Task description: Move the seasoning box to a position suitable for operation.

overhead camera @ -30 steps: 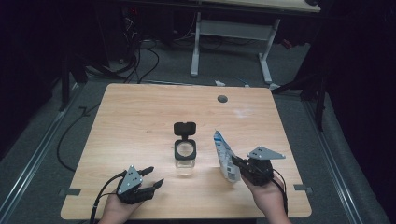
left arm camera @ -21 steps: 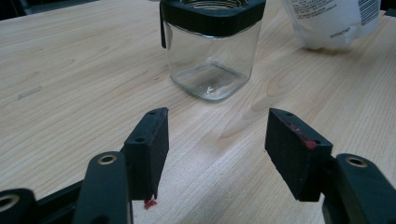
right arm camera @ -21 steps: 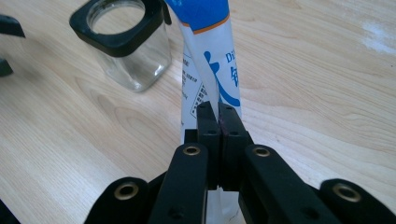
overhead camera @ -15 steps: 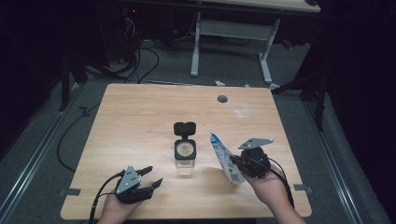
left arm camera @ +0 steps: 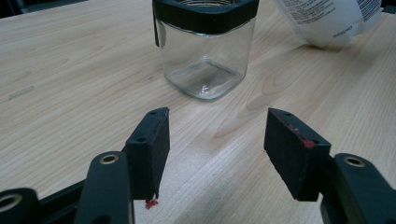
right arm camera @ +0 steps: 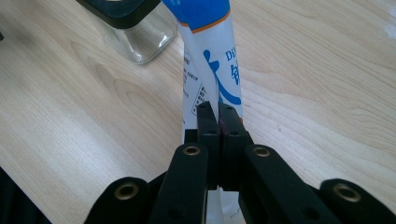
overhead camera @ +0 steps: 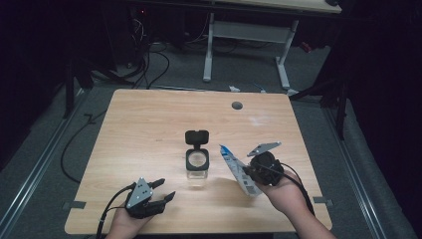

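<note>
The right tongs (overhead camera: 247, 173) are pinched tight on a white and blue pouch (overhead camera: 238, 171), jaws closed flat against its thin film, and the pouch leans up and away from them toward the glass jar (overhead camera: 196, 168). The jar stands upright on the tabletop (overhead camera: 149, 124) just beyond the pouch's top, its black hinged lid (overhead camera: 197, 137) flipped open. The left tongs (overhead camera: 163, 190) rest low near the table's near edge, jaws spread wide and holding nothing, with the jar a short way ahead of them.

A dim lab: bare wooden table (overhead camera: 149, 129), floor cables (overhead camera: 144, 64), metal desk frame (overhead camera: 246, 37).
</note>
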### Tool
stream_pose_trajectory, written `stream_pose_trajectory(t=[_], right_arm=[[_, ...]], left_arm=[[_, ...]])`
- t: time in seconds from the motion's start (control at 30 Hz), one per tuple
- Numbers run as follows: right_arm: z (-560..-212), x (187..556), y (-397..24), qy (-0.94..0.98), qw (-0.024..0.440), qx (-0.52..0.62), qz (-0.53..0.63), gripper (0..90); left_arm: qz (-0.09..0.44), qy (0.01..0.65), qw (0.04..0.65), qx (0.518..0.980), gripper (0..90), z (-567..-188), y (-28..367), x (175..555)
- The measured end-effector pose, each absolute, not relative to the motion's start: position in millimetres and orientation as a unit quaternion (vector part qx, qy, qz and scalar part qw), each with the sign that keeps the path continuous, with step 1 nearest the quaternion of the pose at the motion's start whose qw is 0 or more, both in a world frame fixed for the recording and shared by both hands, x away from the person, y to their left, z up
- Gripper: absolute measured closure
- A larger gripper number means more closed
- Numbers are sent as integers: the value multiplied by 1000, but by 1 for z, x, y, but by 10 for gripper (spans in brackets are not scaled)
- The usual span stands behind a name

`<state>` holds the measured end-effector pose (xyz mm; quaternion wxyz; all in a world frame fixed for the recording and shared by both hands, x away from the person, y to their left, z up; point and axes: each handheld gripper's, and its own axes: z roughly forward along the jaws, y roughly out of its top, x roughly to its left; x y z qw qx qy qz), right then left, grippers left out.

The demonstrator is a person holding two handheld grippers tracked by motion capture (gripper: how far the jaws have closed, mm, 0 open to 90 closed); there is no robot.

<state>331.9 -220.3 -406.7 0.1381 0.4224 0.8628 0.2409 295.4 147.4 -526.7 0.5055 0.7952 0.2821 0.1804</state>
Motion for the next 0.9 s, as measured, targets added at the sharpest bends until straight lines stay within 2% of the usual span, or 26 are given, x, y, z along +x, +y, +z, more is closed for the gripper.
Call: stream_pose_trajectory(t=[0.3, 0.33, 0.67, 0.9], right_arm=[[-404, 334, -217, 868, 131, 418, 235, 900], [-404, 334, -217, 867, 130, 419, 235, 900], [-397, 329, -215, 868, 114, 416, 247, 900], [-391, 324, -214, 866, 91, 415, 266, 900]], left_arm=[[188, 280, 507, 793, 425, -526, 138, 293], [175, 297, 527, 777, 428, -527, 132, 290], [182, 263, 502, 803, 418, -526, 104, 293], [165, 254, 510, 805, 403, -528, 94, 293]])
